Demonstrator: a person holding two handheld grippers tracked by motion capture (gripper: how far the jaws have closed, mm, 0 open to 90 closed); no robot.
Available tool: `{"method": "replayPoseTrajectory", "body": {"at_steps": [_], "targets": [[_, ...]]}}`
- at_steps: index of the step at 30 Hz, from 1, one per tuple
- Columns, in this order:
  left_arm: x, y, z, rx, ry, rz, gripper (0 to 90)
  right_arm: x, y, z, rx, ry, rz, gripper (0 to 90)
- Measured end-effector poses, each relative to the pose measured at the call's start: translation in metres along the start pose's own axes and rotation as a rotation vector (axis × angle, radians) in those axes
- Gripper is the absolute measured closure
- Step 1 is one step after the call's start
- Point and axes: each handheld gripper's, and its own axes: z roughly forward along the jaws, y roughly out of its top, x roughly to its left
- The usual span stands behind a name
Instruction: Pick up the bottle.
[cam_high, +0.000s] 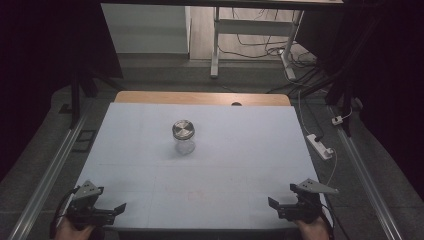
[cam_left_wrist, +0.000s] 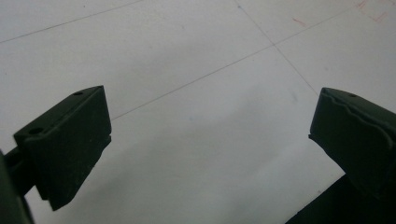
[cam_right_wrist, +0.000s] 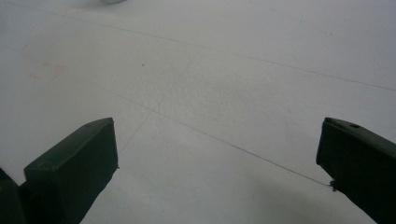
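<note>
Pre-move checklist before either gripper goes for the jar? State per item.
1. Left gripper open, nothing between the jaws: ok.
2. Right gripper open, nothing between the jaws: ok.
3. Jar upright near the middle of the table, apart from both grippers: ok.
4. Metal lid sits on the jar: ok; whether it is screwed tight: cannot tell.
5. Path from each gripper to the jar free of other things: ok.
6. Jar contents: cannot tell; the glass looks clear in the high view, but it is too small to judge.
</note>
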Motion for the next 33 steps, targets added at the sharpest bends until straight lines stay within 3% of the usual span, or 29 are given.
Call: {"method": "replayPoseTrajectory", "body": {"at_steps": [11,16,25,33], "targets": [[0.0007,0.001,0.0021,0.019,-0.013,0.0,0.0,0.003,0.0005,0.0022,0.021,0.026,0.013,0.0],[0.002,0.0009,0.0021,0.021,-0.014,-0.015,0.0,0.0051,0.0012,0.0036,0.034,0.004,0.011,0.0],[0.0016,0.0019,0.0032,0.034,-0.011,-0.016,0.0,0.006,0.001,0.0039,0.038,0.017,-0.004,0.0],[0.004,0.0036,0.0012,0.0,-0.026,-0.027,0.0,0.0063,0.0014,0.0054,0.052,0.034,-0.013,0.0]]}}
